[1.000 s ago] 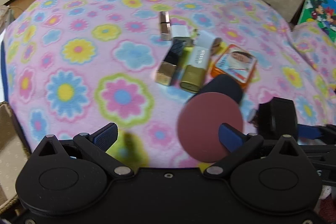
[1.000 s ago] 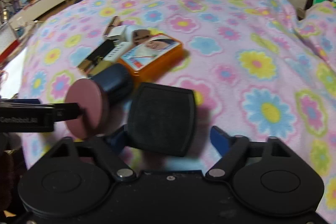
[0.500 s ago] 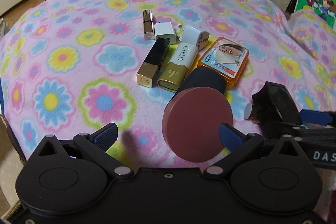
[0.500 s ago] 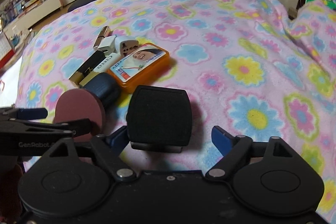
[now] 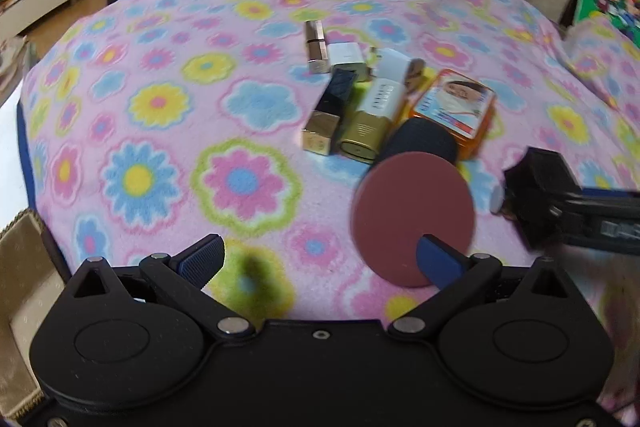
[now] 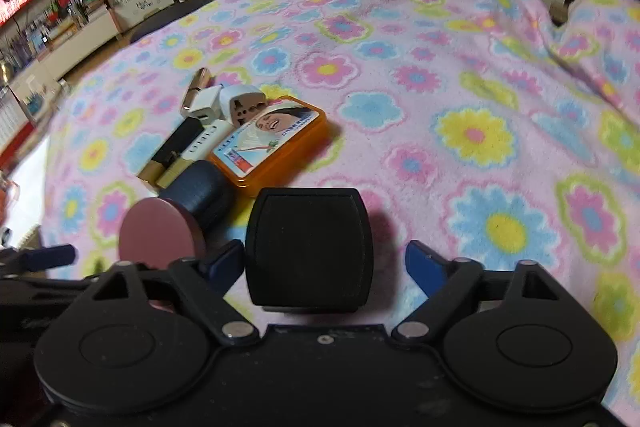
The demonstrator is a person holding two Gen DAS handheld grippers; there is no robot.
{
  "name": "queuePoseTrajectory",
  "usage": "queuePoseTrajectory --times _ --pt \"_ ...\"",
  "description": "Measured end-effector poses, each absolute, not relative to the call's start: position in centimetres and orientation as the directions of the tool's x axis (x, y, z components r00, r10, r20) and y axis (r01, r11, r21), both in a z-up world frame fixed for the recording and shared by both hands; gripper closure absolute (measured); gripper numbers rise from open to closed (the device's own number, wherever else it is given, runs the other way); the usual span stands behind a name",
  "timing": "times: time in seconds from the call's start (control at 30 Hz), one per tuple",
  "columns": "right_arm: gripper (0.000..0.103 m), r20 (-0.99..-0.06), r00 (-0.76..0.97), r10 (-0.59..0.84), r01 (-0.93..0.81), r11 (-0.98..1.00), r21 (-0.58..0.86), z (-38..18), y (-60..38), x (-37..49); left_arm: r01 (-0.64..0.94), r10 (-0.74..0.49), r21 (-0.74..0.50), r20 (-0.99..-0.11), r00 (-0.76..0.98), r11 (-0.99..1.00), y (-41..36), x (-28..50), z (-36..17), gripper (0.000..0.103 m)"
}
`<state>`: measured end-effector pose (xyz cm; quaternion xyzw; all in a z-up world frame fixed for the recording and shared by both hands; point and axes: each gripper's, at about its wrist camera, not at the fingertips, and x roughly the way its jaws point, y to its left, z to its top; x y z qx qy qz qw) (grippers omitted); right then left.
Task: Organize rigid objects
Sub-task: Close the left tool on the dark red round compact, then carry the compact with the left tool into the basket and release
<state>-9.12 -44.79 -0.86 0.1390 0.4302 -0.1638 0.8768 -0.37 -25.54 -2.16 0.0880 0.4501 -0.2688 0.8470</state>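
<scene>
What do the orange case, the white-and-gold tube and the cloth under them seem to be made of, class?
Orange case: probably translucent plastic, its orange rim lets light glow through, with a glossy printed label on top.
White-and-gold tube: likely hard plastic; the gold end has a metallic sheen, perhaps only a coating.
Cloth: soft fleece, by its fuzzy matte nap and rumpled folds.

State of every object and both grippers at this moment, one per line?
left gripper: open, empty
right gripper: open, black box between its fingers, contact unclear
black box: upright on the blanket
dark jar: on its side, maroon lid on
orange tin: flat, closed
gold-capped tube: lying, capped
black lipstick: lying, capped
</scene>
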Motion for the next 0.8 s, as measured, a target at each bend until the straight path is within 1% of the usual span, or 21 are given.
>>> queuePoseTrajectory --times 0.03,0.1,0.23,0.3,0.4,0.47,0.5,0.53,0.57,0.6,0.8 --pt "0.040 -0.799 0.583 -0.149 0.398 0.910 0.120 -0.7 -44.8 -9.3 0.548 -0.393 -0.103 -0.806 0.444 0.830 -25.5 -0.6 -2.1 0.004" --pt "0.040 -0.796 0.579 -0.176 0.405 0.909 0.093 -0.3 -44.7 -9.5 0.567 -0.413 -0.110 -0.798 0.439 0.816 -25.8 -0.9 -1.8 0.004" --pt "0.039 -0.763 0.571 -0.304 0.449 0.893 -0.019 0.8 -45.1 -10.1 0.603 -0.411 -0.075 -0.797 0.442 0.795 -27.8 -1.4 -1.7 0.004" --pt "0.039 -0.750 0.572 -0.331 0.466 0.884 -0.035 1.3 -45.6 -10.3 0.618 -0.397 -0.046 -0.804 0.443 0.785 -29.0 -1.6 -2.0 0.004" --pt "0.039 -0.751 0.570 -0.334 0.481 0.877 -0.025 1.5 -46.2 -10.6 0.622 -0.356 0.005 -0.817 0.454 0.783 -30.6 -1.6 -2.7 0.004" --pt "0.039 -0.753 0.565 -0.336 0.482 0.876 -0.029 1.3 -46.3 -10.6 0.617 -0.342 0.008 -0.826 0.447 0.787 -31.2 -1.5 -3.1 0.004" --pt "0.039 -0.756 0.563 -0.335 0.482 0.876 -0.028 1.2 -46.3 -10.4 0.614 -0.335 0.005 -0.834 0.438 0.789 -31.4 -1.3 -3.4 0.005" --pt "0.039 -0.759 0.560 -0.332 0.482 0.876 -0.027 1.1 -46.4 -10.4 0.612 -0.335 -0.006 -0.841 0.425 0.791 -31.5 -1.1 -3.5 0.015" --pt "0.039 -0.761 0.559 -0.330 0.482 0.876 -0.026 1.0 -46.3 -10.3 0.617 -0.362 -0.039 -0.838 0.408 0.786 -31.3 -1.0 -3.5 0.021" --pt "0.039 -0.762 0.557 -0.329 0.480 0.877 -0.027 0.9 -46.3 -10.3 0.616 -0.385 -0.071 -0.835 0.394 0.784 -31.1 -0.9 -3.3 0.031" --pt "0.039 -0.762 0.554 -0.335 0.473 0.880 -0.043 1.1 -45.6 -9.9 0.595 -0.396 -0.114 -0.841 0.369 0.796 -29.4 -0.1 -2.3 0.032"
